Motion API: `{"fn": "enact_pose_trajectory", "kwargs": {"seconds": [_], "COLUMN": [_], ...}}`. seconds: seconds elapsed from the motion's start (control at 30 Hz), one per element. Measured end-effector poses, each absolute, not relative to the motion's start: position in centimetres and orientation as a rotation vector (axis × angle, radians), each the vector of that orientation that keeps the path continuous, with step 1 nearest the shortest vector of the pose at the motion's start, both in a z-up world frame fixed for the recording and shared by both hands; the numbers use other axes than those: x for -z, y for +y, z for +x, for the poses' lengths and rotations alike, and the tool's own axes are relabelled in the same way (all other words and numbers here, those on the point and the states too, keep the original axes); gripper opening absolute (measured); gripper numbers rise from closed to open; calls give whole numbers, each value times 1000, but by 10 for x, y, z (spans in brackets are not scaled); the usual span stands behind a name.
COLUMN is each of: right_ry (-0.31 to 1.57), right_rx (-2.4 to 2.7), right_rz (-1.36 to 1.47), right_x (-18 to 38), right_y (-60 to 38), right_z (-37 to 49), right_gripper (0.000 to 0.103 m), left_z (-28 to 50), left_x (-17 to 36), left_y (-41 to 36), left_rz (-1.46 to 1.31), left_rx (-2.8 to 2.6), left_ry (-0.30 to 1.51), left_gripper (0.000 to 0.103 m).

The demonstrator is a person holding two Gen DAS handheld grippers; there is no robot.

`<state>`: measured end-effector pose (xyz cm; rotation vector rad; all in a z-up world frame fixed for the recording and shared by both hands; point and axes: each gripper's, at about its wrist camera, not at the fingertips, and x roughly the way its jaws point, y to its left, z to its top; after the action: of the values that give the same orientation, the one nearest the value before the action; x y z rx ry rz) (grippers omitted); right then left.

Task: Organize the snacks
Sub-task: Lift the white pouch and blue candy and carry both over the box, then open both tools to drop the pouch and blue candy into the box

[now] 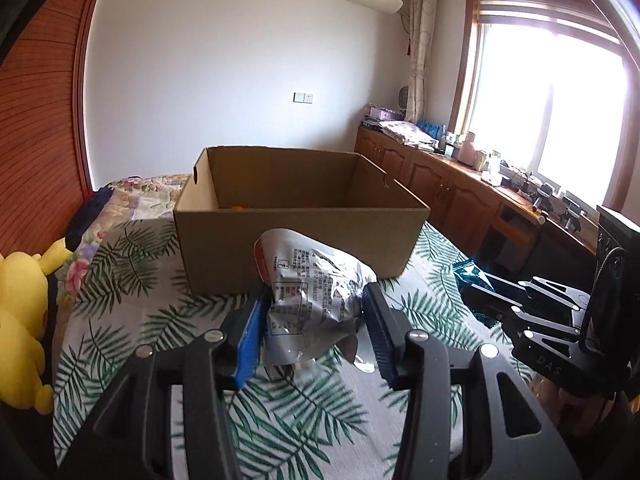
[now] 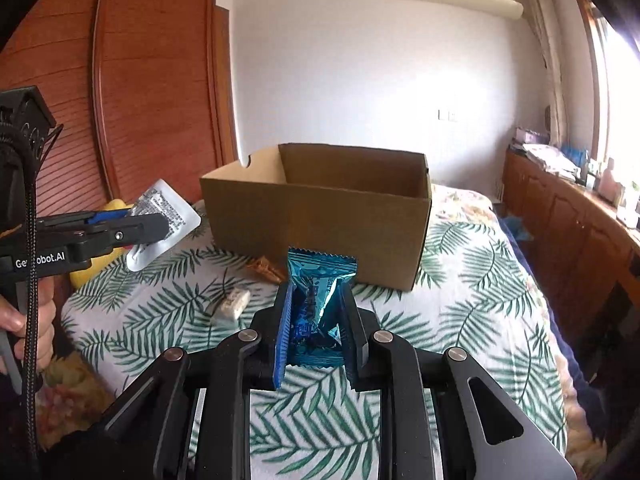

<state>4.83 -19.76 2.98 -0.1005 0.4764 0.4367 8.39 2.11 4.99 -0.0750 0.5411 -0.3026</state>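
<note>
An open cardboard box [image 1: 296, 236] stands on the leaf-print bedspread; it also shows in the right wrist view [image 2: 320, 224]. My left gripper [image 1: 312, 300] is shut on a silver foil snack pouch [image 1: 316, 292], held above the bed in front of the box; the pouch also shows in the right wrist view [image 2: 162, 220]. My right gripper [image 2: 316, 304] is shut on a shiny blue snack packet [image 2: 318, 300], also held short of the box. Something orange lies inside the box, mostly hidden.
A small white snack [image 2: 232, 304] and a brown wrapped snack [image 2: 264, 268] lie on the bedspread [image 2: 460, 320] near the box's front. A yellow plush toy [image 1: 24, 320] sits at the bed's left edge. Wooden cabinets [image 1: 440, 184] run along the right under the window.
</note>
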Motion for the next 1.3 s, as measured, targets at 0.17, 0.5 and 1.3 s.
{"fn": "enact_pose_trajectory", "kwargs": {"seconds": [0.17,0.5,1.3], "right_ry": [460,422,505], "right_rx": [-438,-447,-479], "right_rz": [-113,-165,-136], "right_x": [-40,-63,-49], "right_y": [-195,-181,-149], "right_z": [71,127,244], "right_gripper": [20,20,20], "left_z": [108,173,286], "left_x": [-58,-72,-40], "left_y": [25,27,29], "left_rz": [-70,-38,-27], "left_rx": [293,289,265], "left_ry": [529,512,594], "left_gripper": [46,46,47]}}
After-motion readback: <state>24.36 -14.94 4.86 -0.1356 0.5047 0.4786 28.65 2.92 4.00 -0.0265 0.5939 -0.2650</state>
